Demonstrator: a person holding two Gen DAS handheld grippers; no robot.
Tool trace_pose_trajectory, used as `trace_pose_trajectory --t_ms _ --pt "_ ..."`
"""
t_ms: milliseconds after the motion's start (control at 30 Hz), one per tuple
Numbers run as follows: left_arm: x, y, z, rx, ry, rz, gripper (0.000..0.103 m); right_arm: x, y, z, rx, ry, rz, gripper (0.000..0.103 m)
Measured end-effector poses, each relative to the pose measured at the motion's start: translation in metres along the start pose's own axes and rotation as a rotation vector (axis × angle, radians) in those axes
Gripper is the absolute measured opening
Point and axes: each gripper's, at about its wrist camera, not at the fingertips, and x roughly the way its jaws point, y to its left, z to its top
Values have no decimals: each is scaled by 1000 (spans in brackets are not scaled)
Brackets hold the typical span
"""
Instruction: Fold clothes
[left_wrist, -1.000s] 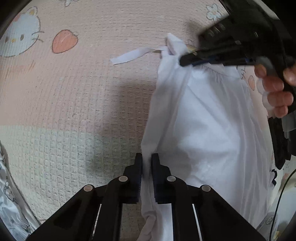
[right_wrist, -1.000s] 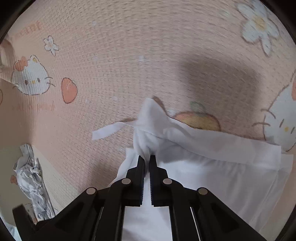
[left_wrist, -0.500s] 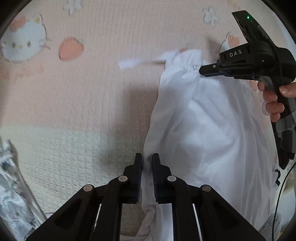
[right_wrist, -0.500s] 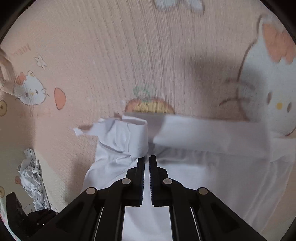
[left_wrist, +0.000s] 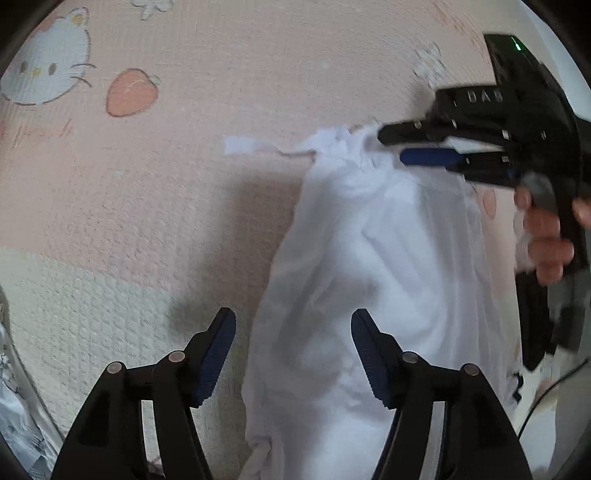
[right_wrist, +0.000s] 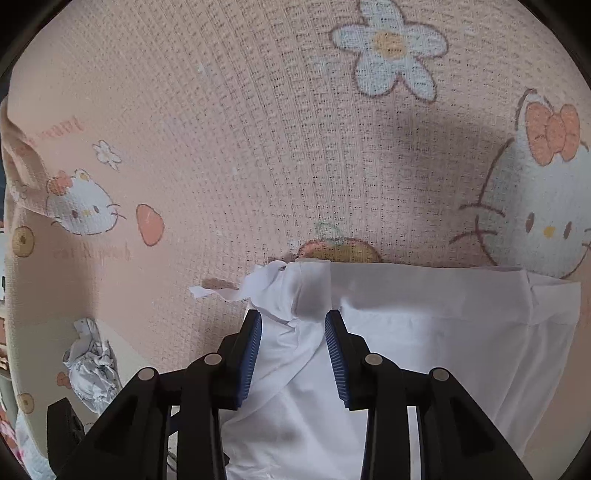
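A white garment (left_wrist: 369, 280) lies folded in a long band on the pink cartoon-print blanket (left_wrist: 184, 184). My left gripper (left_wrist: 293, 332) hovers over its near end, jaws opening, with the cloth lying loose between the pads and not pinched. In the right wrist view the same white garment (right_wrist: 424, 332) spreads rightward, with a thin strap (right_wrist: 229, 291) trailing left. My right gripper (right_wrist: 293, 325) is over the bunched far corner, jaws opening, pads clear of the fabric. That right gripper (left_wrist: 406, 144) also appears at the upper right of the left wrist view, held by a hand (left_wrist: 546, 236).
A crumpled grey-white patterned cloth (right_wrist: 92, 365) lies at the blanket's left edge. A dark cable (left_wrist: 546, 391) runs at the right border of the left wrist view. Bare blanket stretches left of and beyond the garment.
Both grippers were shut on the white garment's ends and have now let go, jaws spread apart. The garment has settled flat on the blanket and both grippers have lifted slightly.
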Motion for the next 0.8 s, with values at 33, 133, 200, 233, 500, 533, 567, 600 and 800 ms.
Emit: trace_pose_trajectory --t_ms 33,133,200,233,500,533,567,600,800 --pt "-1 -3 2 20 -12 24 63 1 2 1 -5 -11 -3 35" --pt "-1 -19 10 107 -42 81 63 8 6 5 -18 0 -32 35" --pt "0 -28 18 143 -47 86 63 15 9 8 -18 11 -59 35" --pt "1 -32 20 150 -45 80 63 18 11 9 -21 15 -63 35" --pt "6 -34 32 102 1 -15 63 45 22 5 -51 46 -191 16" --pt "6 -36 32 114 -6 -17 63 45 24 4 -62 44 -189 7" --pt "5 -39 33 126 -13 -19 63 46 26 2 -74 42 -184 7" --pt "5 -42 33 138 -20 -20 63 44 29 0 -89 28 -180 7" --pt "-4 -59 39 214 -81 -1 62 14 39 -5 -89 -83 -24 6"
